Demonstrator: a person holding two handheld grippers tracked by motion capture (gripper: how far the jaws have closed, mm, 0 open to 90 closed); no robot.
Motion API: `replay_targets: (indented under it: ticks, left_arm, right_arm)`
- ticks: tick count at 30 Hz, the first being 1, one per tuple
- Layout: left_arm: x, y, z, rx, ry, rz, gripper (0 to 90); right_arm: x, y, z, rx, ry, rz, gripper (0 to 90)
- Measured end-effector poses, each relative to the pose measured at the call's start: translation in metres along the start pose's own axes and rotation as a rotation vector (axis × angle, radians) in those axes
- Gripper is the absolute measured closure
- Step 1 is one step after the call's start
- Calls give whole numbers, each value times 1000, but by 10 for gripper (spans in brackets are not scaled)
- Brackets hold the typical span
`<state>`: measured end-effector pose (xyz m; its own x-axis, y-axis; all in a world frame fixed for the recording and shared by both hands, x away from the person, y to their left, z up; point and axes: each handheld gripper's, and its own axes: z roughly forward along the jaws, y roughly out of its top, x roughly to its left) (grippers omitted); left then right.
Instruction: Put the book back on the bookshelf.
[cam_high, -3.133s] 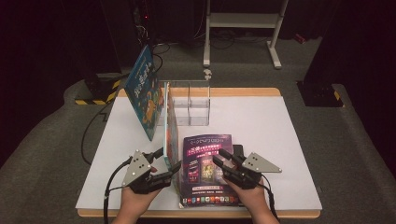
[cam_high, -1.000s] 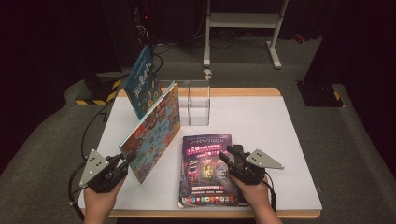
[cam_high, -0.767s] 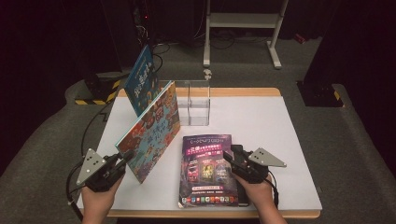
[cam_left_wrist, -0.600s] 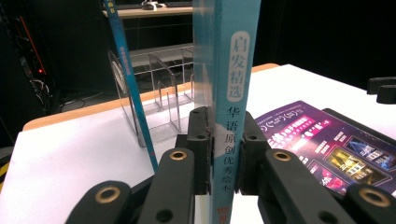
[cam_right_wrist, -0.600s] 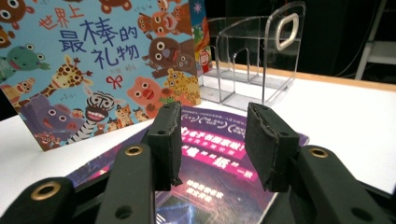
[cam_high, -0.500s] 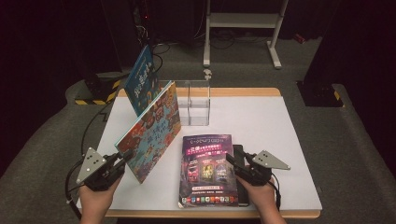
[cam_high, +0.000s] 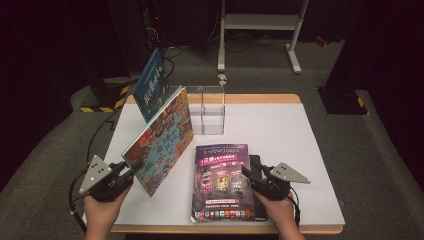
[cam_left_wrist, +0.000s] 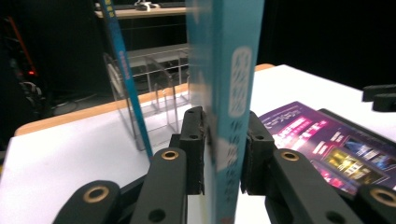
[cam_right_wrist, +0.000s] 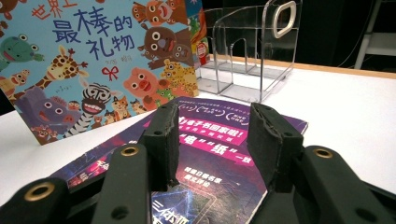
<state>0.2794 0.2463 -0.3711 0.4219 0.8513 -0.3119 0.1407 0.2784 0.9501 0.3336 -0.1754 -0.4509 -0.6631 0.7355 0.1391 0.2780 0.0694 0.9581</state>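
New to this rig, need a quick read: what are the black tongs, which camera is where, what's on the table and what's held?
No robot here: a person holds hand-operated tongs in each hand. The high view looks down from above the person's side of the table. The other two views come from cameras riding on each pair of tongs, looking along their black jaws.

The left tongs are shut on the lower edge of an animal picture book, holding it upright on the table; in the left gripper view its teal spine sits between the pads. Those jaws have just eased open a little but the pads are on the book.

The right tongs are open, by the right edge of a purple book lying flat.

Farther back stands a clear rack with a blue book leaning beside it.
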Motion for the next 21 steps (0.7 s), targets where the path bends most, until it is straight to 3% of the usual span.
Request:
replay_targets:
  ticks: [2,9,14,17,21]
  left_arm:
    - [0,2,3,6,1,7,744]
    - [5,6,18,25,-21,-40,709]
    - [5,10,26,6,-12,-14,716]
    - [4,13,31,-3,-10,-12,656]
    - [2,16,37,-20,9,20,681]
  right_arm:
    - [0,0,0,0,-1,0,528]
    - [0,-1,0,2,3,-1,523]
    - [1,-2,1,6,7,-1,520]
    - [1,-2,1,6,8,-1,518]
    - [1,-2,0,5,11,2,516]
